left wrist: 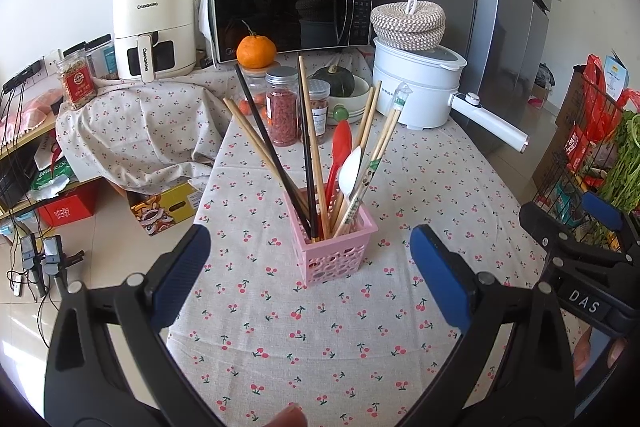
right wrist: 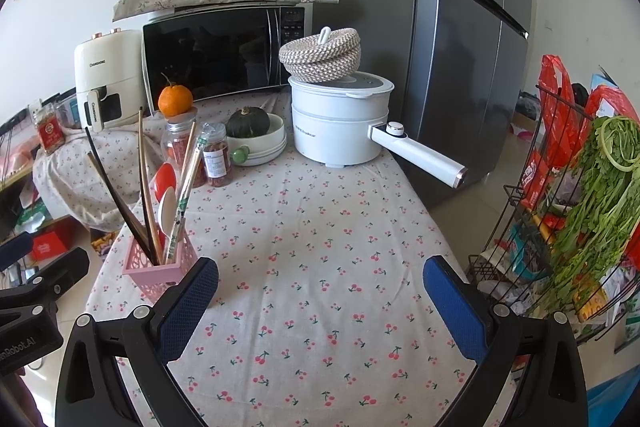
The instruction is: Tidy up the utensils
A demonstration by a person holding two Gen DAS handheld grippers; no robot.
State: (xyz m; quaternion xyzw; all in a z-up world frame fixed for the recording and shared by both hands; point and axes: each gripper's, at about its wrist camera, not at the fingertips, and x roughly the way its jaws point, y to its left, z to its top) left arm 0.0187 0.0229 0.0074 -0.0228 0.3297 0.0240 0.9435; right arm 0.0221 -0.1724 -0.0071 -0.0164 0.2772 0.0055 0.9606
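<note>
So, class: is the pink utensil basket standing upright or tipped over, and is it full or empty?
Upright and holding utensils. The pink basket sits flat on the cherry-print tablecloth, with chopsticks, a red spoon and a white spoon standing in it.

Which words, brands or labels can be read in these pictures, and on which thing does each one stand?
"CHANGHONG": on the body and the handle of the white air fryer.
"DAS": on the right gripper, seen from the left wrist camera.
"...nRobot.AI", cut off at the edge: on the left gripper, seen from the right wrist camera.
Too small or blurred to read: microwave panel, jar labels, printed chopstick sleeve, electric pot text.
</note>
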